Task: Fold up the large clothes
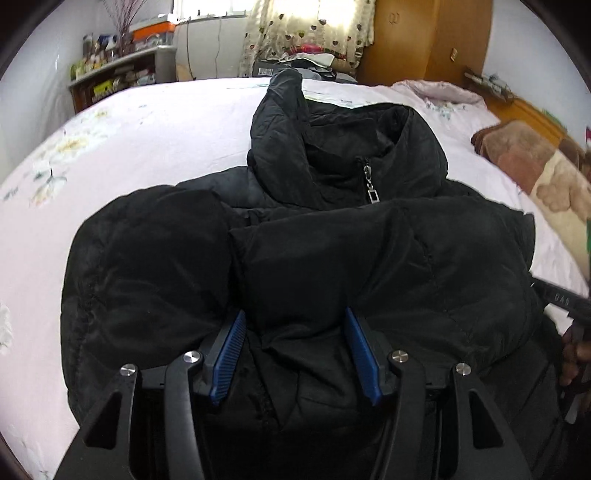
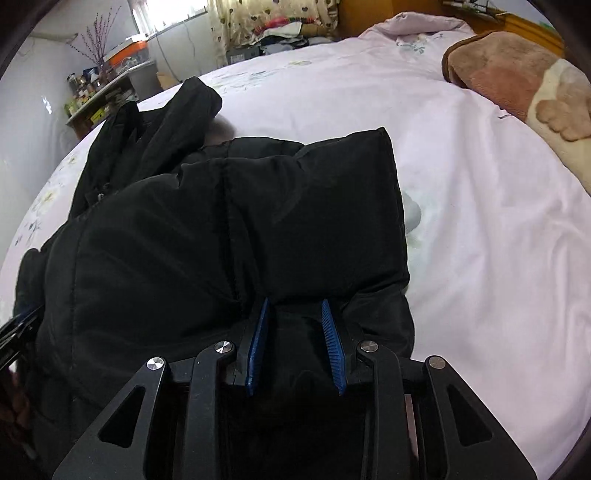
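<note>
A black padded jacket [image 1: 332, 251] lies on the pale pink bed sheet [image 1: 147, 140], partly folded, hood and zipper pull toward the far side. My left gripper [image 1: 295, 317] has its blue pads apart with a thick fold of the jacket bulging between them; the tips are hidden under the fabric. In the right wrist view the same jacket [image 2: 221, 221] fills the left and centre. My right gripper [image 2: 295, 306] also has its blue pads apart around a fold of jacket, tips buried. The right gripper's body shows at the left wrist view's right edge [image 1: 565, 299].
A brown and cream blanket [image 2: 524, 85] lies at the bed's right side. A crumpled pink quilt [image 2: 413, 29] sits at the far end. A cluttered shelf [image 1: 110, 74] stands by the left wall. A wooden wardrobe [image 1: 424, 37] and curtain stand behind the bed.
</note>
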